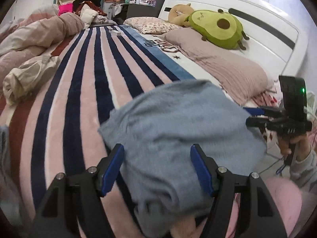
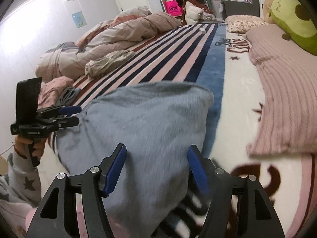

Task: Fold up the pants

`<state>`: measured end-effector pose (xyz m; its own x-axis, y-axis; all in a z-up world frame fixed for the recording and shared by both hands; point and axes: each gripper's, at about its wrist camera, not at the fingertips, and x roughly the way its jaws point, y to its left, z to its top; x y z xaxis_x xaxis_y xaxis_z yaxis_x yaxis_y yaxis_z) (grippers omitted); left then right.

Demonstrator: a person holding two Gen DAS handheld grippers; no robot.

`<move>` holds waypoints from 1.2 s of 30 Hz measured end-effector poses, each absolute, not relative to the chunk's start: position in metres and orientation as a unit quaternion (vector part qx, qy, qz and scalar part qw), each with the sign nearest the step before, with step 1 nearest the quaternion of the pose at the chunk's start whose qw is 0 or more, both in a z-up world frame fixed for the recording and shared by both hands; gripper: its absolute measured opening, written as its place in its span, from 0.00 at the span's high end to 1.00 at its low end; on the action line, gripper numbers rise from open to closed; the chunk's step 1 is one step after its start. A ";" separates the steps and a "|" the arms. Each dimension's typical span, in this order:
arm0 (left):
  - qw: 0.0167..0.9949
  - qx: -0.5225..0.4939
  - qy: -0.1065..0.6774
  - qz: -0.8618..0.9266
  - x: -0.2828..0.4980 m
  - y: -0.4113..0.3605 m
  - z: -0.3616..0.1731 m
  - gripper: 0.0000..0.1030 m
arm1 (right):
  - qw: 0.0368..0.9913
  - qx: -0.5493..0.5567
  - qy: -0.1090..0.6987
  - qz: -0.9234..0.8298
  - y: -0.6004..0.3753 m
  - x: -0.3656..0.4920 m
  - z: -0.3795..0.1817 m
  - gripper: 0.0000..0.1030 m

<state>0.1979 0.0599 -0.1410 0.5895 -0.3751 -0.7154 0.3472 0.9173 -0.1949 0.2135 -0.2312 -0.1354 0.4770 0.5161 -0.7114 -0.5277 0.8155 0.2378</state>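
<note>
At the far left a rumpled duvet [image 2: 111, 37] is pushed toward the wall, probably to free the striped blanket [image 1: 79, 91] as a folding surface. Beside it lies a crumpled beige garment [image 2: 109, 62], perhaps waiting its turn.

The left gripper [image 1: 157, 168] hangs over the near edge of the grey-blue pants [image 1: 178, 123], jaws wide, pads clear of the cloth though cloth lies between them. The pants sit bunched on the blanket at the bed's near side, between the two grippers, not yet folded flat.

The right gripper [image 2: 157, 168] also straddles the fabric with jaws set wide, gripping nothing, likely ready to pinch an edge.

Right of it, the pillows [image 1: 221, 63] and avocado plush [image 1: 218, 27] stay at the headboard, out of the way.

Writing: a pink bag [image 2: 172, 8] reads "WM"; the blanket's lettering seems to say "Cute".
</note>
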 end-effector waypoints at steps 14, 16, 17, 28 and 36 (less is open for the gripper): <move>0.879 -0.076 0.427 -0.199 0.183 0.074 -0.154 0.36 | 0.857 0.011 0.428 0.286 -0.243 0.189 -0.153 0.37; 0.880 -0.095 0.419 -0.204 0.184 0.082 -0.148 0.35 | 0.857 0.029 0.424 0.291 -0.250 0.193 -0.146 0.37; 0.879 -0.106 0.419 -0.204 0.187 0.087 -0.147 0.35 | 0.856 0.039 0.423 0.293 -0.252 0.196 -0.144 0.37; 0.844 -0.179 0.457 -0.218 0.223 0.090 -0.181 0.35 | 0.814 0.089 0.474 0.323 -0.244 0.234 -0.169 0.36; 0.849 -0.161 0.455 -0.215 0.235 0.070 -0.178 0.44 | 0.818 0.060 0.472 0.325 -0.229 0.239 -0.172 0.56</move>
<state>0.2349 0.0695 -0.1779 0.4939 -0.5125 -0.7024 0.2188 0.8551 -0.4700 0.2391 -0.2292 -0.1717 0.3439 0.5883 -0.7319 -0.4745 0.7815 0.4051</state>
